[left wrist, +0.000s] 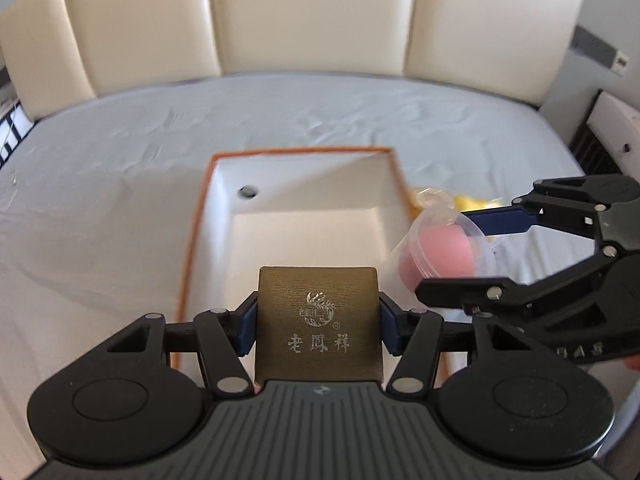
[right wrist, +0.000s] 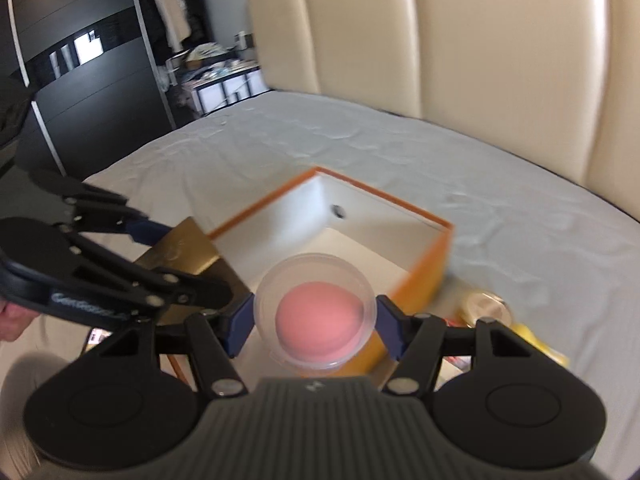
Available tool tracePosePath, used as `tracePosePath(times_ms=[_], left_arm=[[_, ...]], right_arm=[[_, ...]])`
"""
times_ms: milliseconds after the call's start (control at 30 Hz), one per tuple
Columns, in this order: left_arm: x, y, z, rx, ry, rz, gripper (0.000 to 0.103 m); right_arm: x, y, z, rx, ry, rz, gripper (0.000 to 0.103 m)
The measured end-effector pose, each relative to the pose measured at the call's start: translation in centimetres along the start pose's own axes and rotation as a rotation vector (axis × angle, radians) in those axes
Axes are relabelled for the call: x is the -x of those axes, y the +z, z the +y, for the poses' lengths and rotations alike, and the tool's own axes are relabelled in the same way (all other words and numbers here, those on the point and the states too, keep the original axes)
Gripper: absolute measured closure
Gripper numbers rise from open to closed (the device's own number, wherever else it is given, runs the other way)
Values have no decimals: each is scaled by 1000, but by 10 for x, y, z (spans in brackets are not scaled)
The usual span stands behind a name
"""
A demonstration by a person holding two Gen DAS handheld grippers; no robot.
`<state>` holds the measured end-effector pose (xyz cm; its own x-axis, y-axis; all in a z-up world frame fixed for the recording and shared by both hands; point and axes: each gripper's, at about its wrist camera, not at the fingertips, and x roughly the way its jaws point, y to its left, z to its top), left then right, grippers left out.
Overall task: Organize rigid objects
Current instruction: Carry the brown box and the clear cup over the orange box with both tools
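My left gripper [left wrist: 318, 320] is shut on a gold-brown gift box [left wrist: 318, 312] with Chinese lettering, held above the near end of an open white box with an orange rim [left wrist: 192, 232]. My right gripper [right wrist: 315, 322] is shut on a clear round plastic container [right wrist: 316, 316] with a pink ball inside. In the left wrist view the right gripper [left wrist: 452, 250] and its container [left wrist: 444, 246] hang over the box's right edge. In the right wrist view the left gripper [right wrist: 192, 256] and the gold box [right wrist: 184, 248] show at the left, beside the orange-rimmed box [right wrist: 436, 256].
The box lies on a bed with a pale grey sheet [left wrist: 120, 160] and a cream padded headboard [left wrist: 312, 16]. A gold tin and yellow items [right wrist: 492, 308] lie beside the box's right side. A dark wardrobe [right wrist: 80, 80] and a cluttered shelf stand beyond the bed.
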<state>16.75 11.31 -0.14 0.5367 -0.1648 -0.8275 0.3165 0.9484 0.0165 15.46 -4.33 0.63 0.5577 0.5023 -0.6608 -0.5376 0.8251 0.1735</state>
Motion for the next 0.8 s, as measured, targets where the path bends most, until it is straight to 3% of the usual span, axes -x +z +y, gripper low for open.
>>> tracePosePath(times_ms=[167,367,633,800], left_arm=[[-46,0,32,0,-13,97,36],[-87,-11,49,-31,-11,159,36],[-110,-21,26,-225,86,193,36],[-115,-25,13,-283,83,216,36]], right_arm=[[-52,12,9,39,4,95,39],[-106,18,2,6,7,206,39],[-139,16,-1,42,-25,267,39],[-140,15,-5,34,-18,270,39]])
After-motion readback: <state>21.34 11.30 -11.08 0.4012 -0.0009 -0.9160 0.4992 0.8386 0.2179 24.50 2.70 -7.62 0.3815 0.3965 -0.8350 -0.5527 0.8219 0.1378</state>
